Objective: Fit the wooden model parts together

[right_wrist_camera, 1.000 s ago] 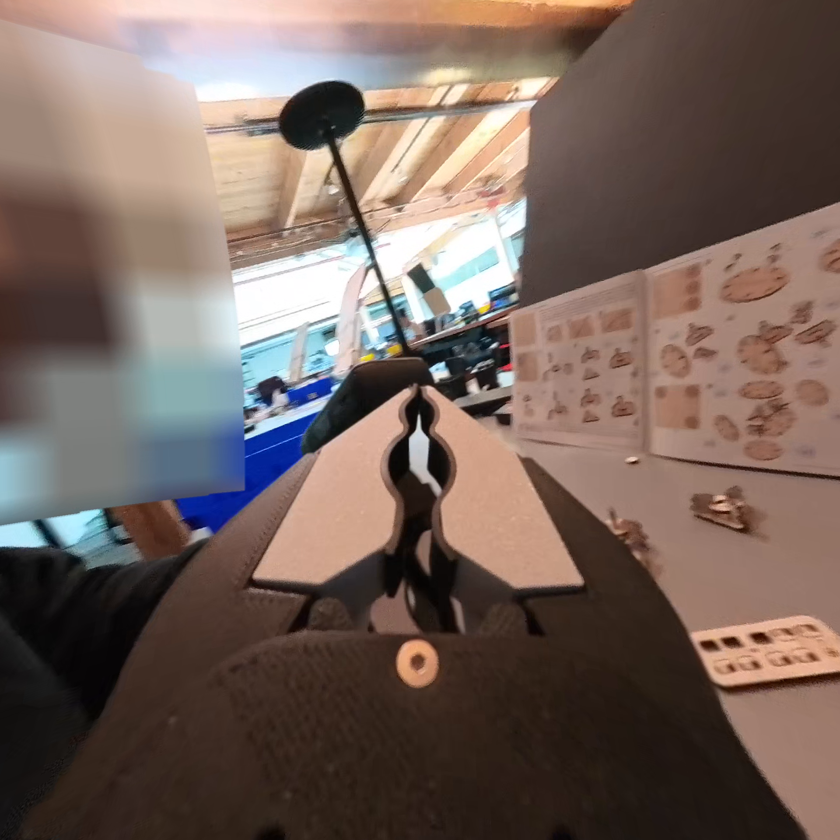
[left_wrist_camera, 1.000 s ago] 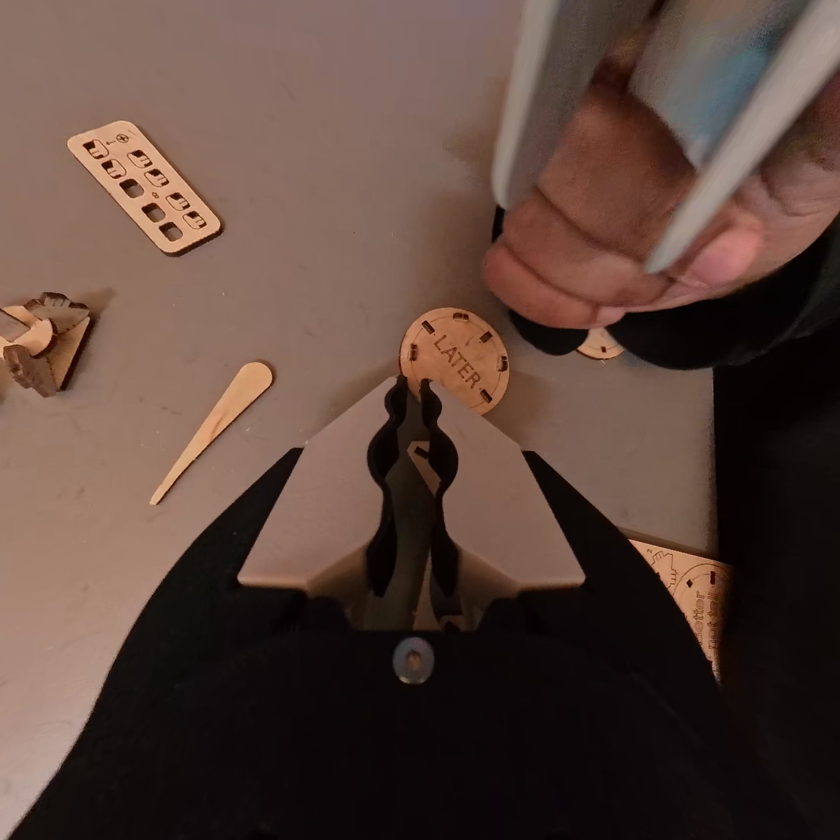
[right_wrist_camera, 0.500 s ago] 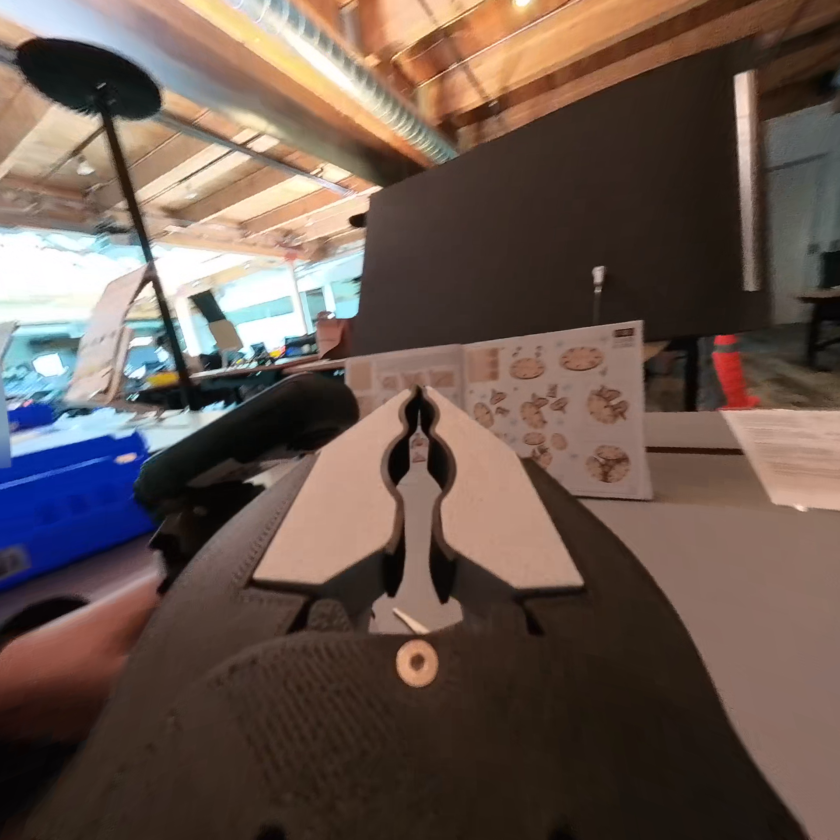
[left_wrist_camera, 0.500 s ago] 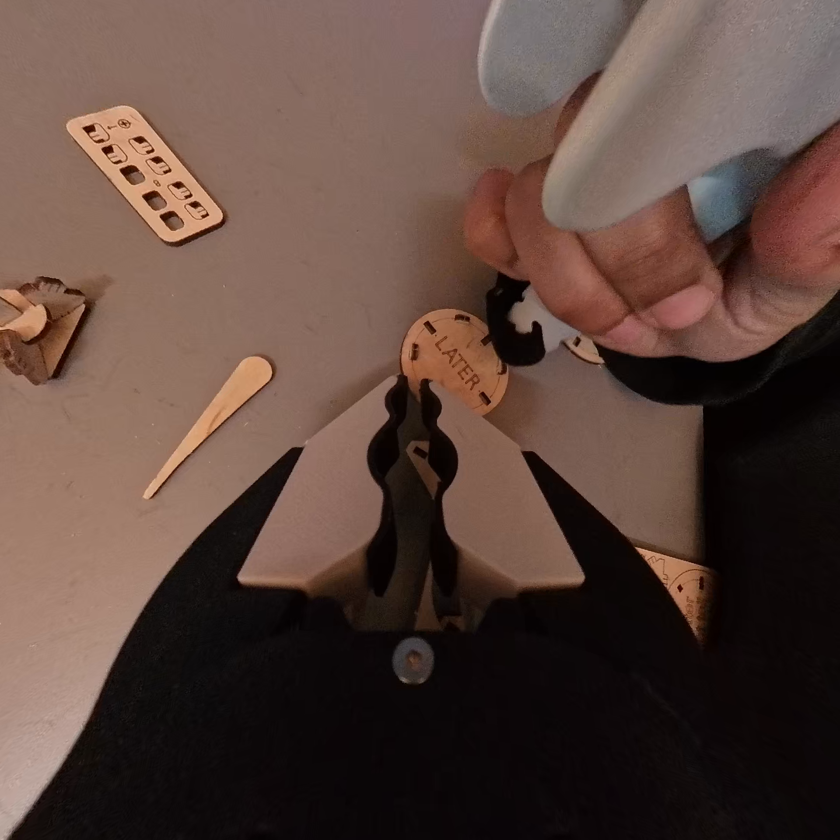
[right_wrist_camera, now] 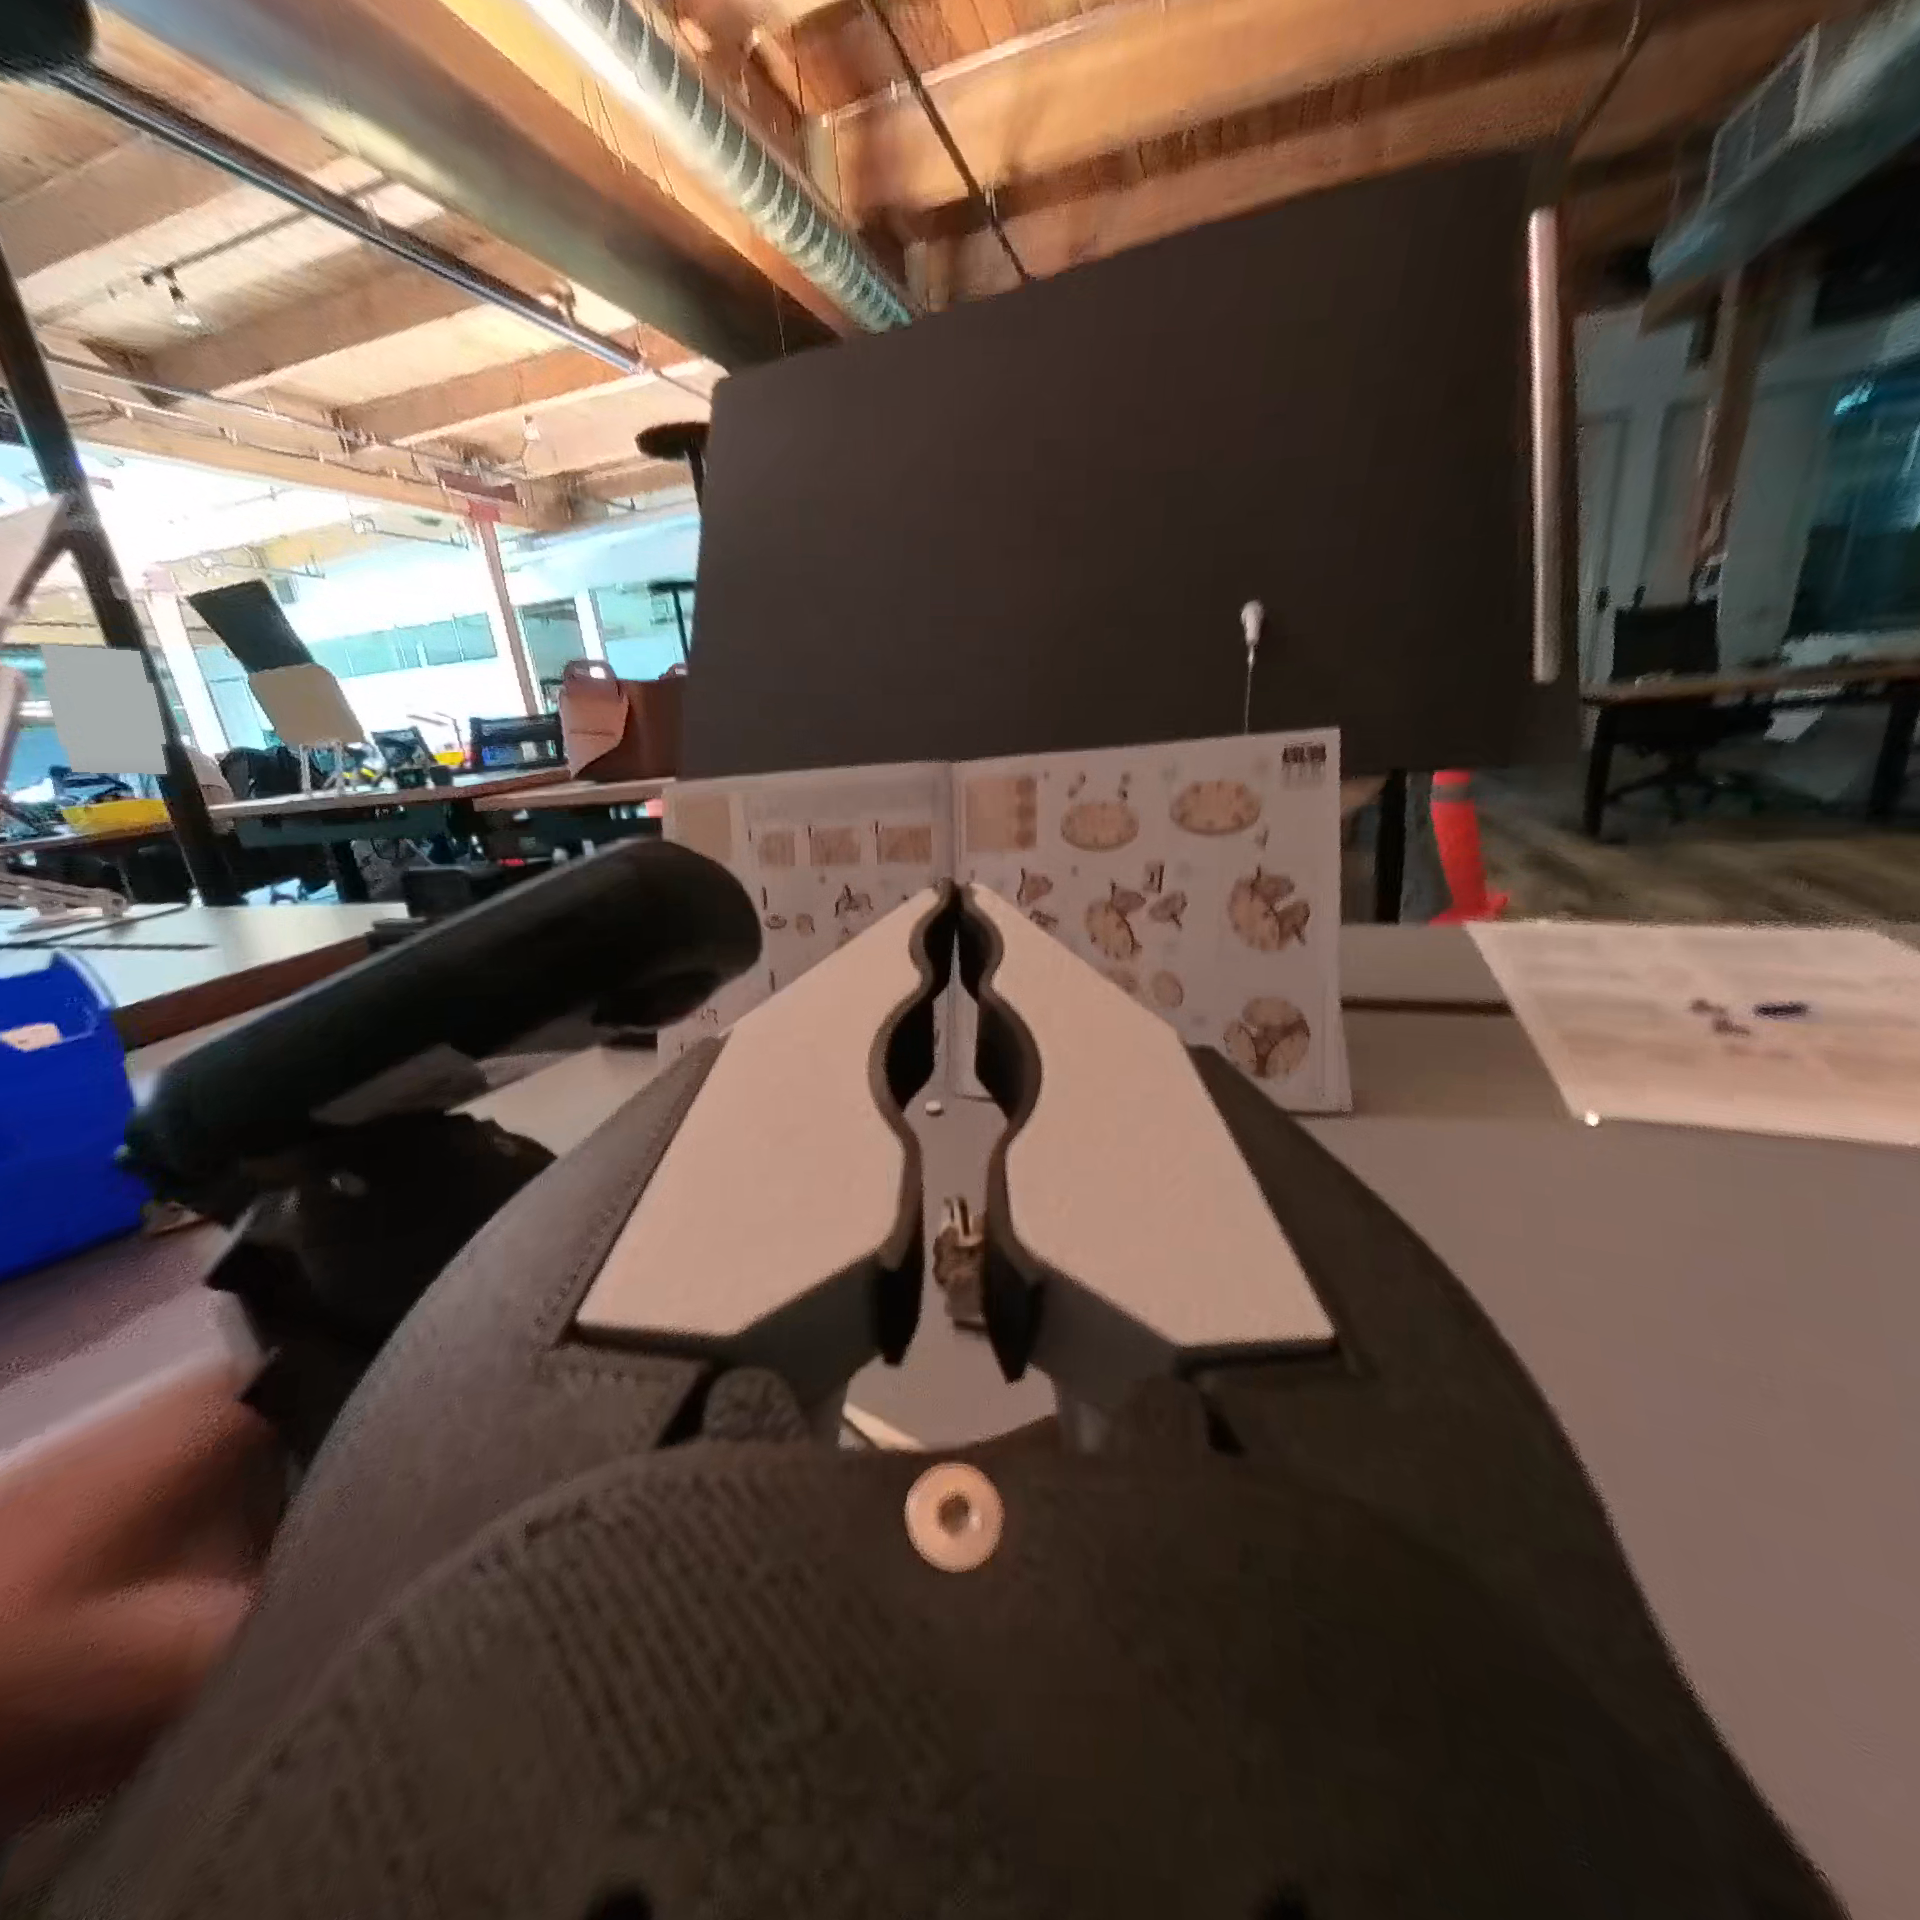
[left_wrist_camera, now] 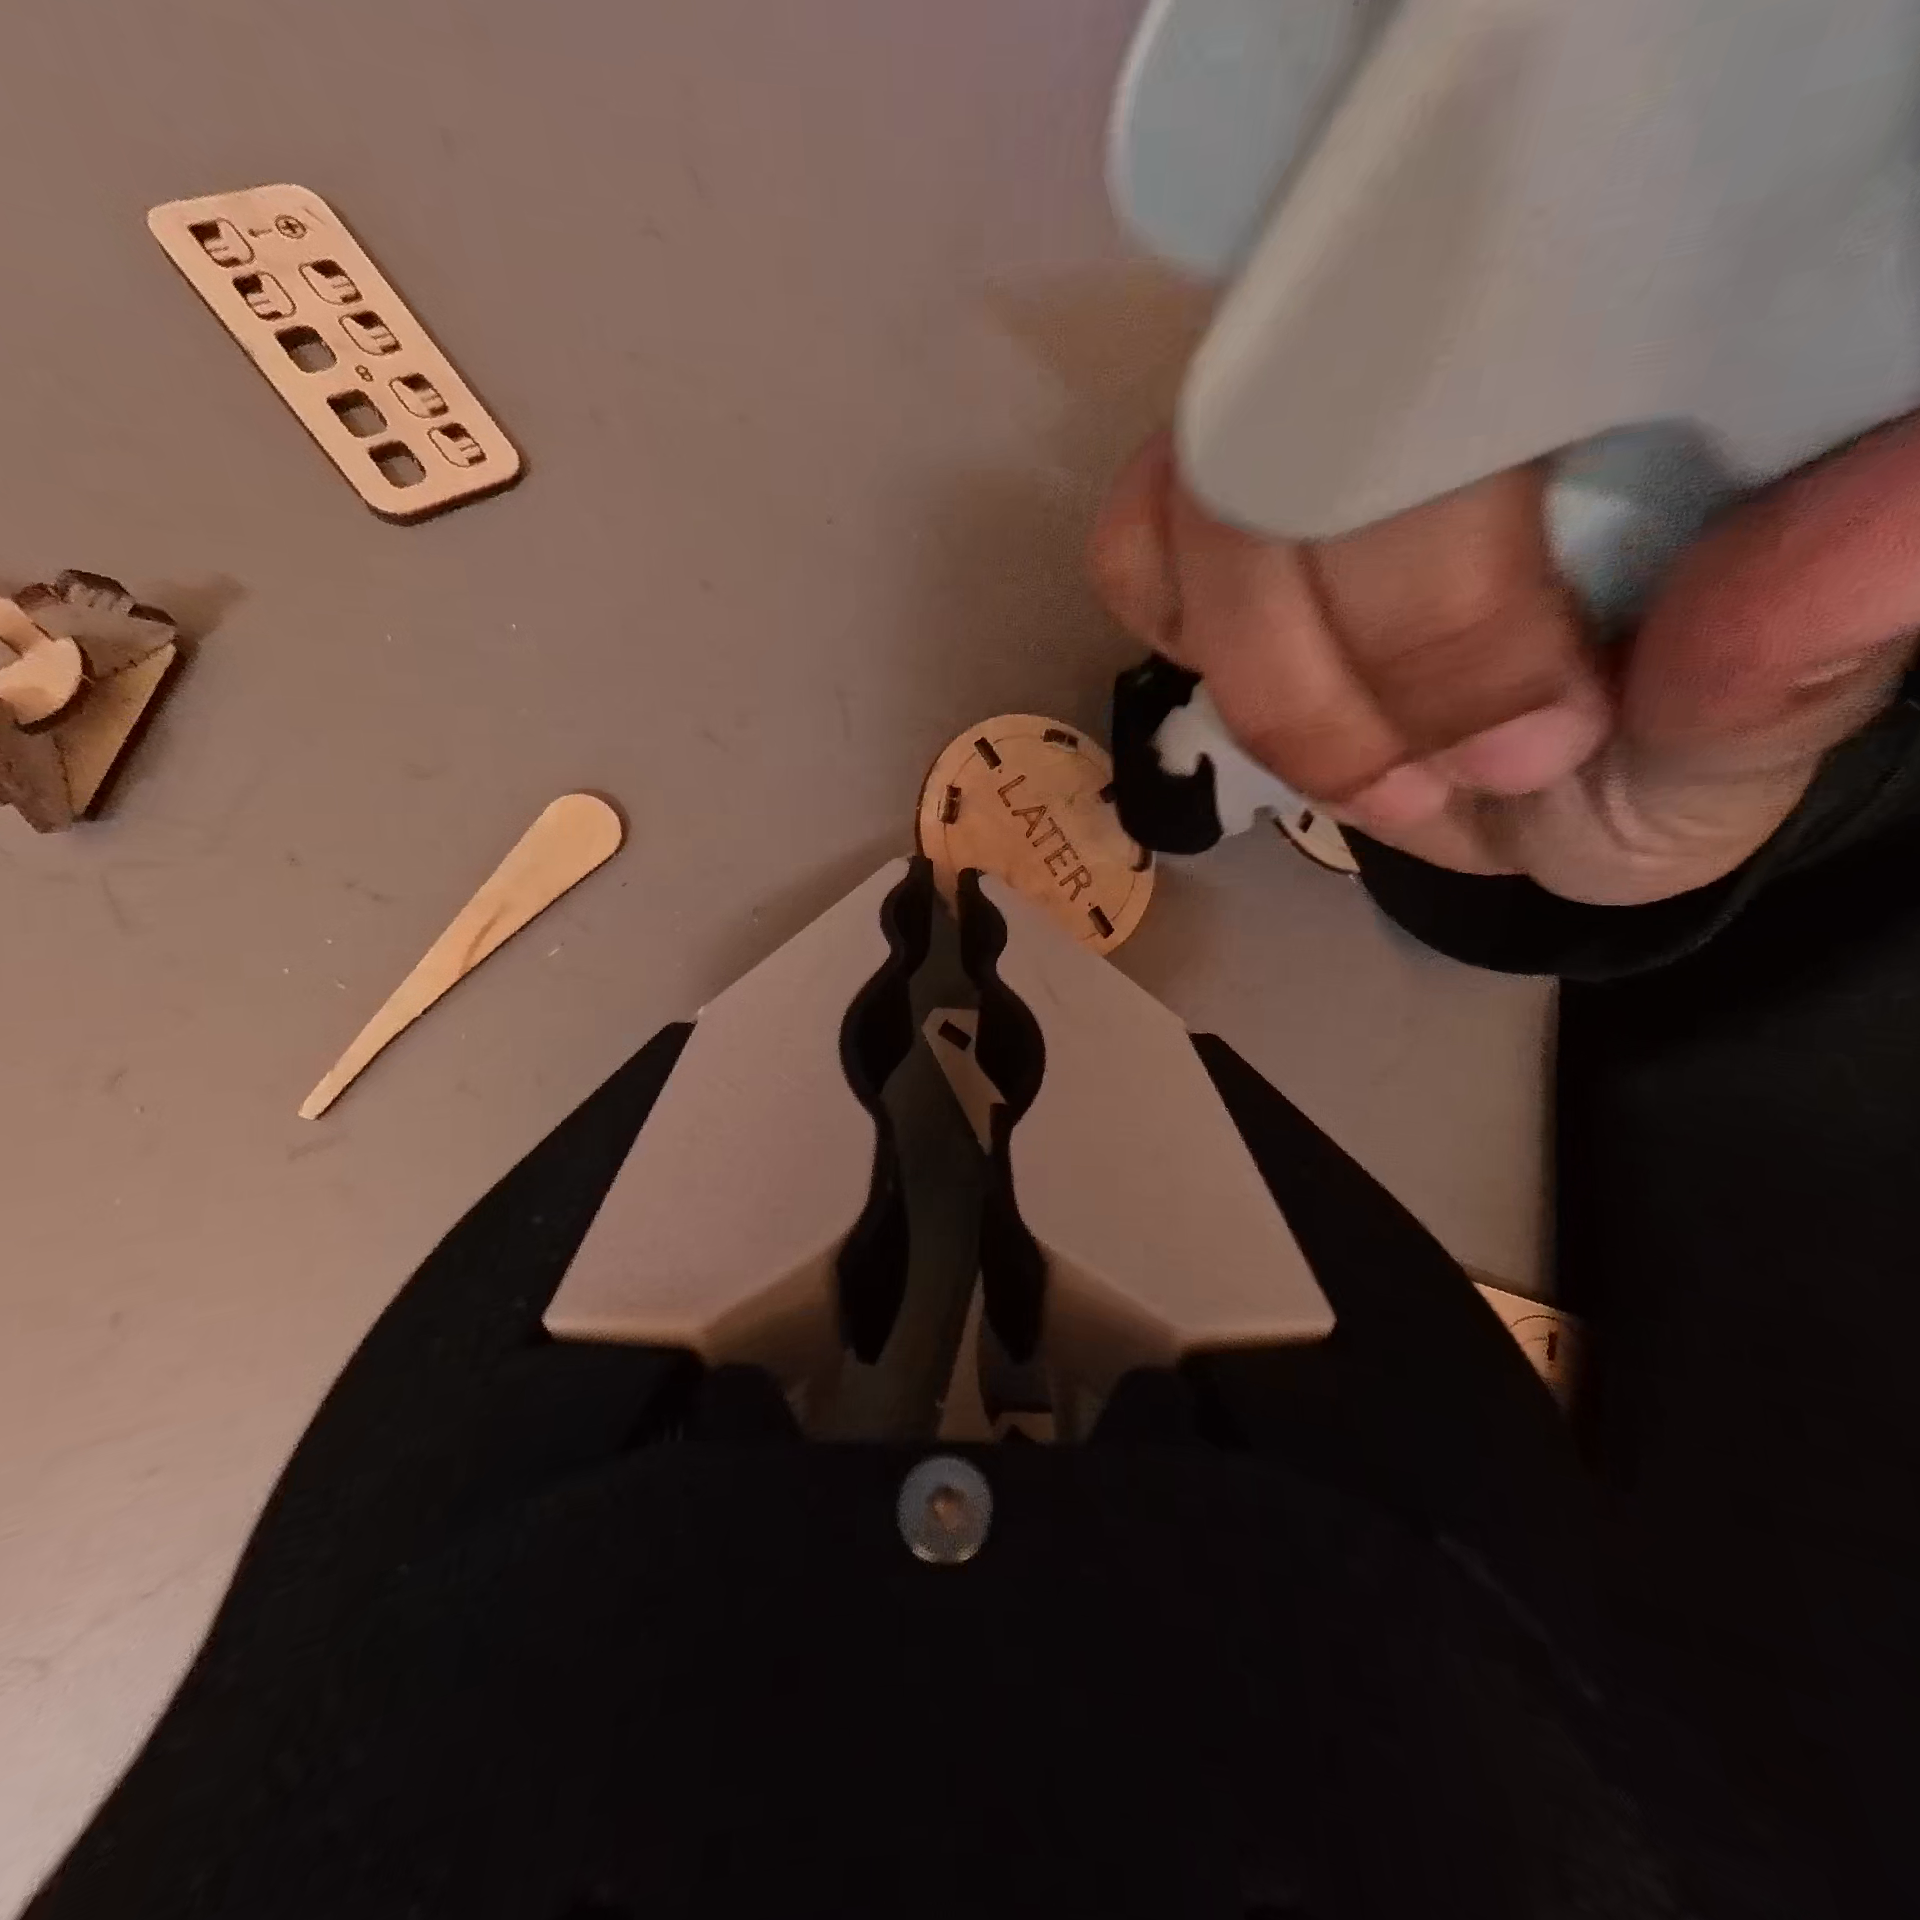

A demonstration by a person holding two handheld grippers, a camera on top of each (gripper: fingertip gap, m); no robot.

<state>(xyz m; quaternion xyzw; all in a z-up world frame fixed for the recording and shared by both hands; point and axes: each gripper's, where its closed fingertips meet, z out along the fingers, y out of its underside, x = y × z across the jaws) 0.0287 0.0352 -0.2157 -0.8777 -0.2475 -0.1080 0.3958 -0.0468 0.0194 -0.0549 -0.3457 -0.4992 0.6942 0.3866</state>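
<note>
Left wrist view: left gripper (left_wrist_camera: 940, 878) nearly closed, tips at the lower-left rim of the round wooden disc (left_wrist_camera: 1039, 831), pinching a thin slotted wooden piece (left_wrist_camera: 951, 1039) that runs back from the disc. Right gripper (left_wrist_camera: 1153, 800) against the disc's upper-right rim, gripped by a hand (left_wrist_camera: 1455, 707). Left of the disc, a tapered stick (left_wrist_camera: 468, 945); farther up-left, a punched strip (left_wrist_camera: 332, 348). Slim hold, seemingly; steady, square pressure advisable.

Right wrist view: tips pressed together on nothing; disc out of sight; open booklet (right_wrist_camera: 1143, 883) beyond.
</note>
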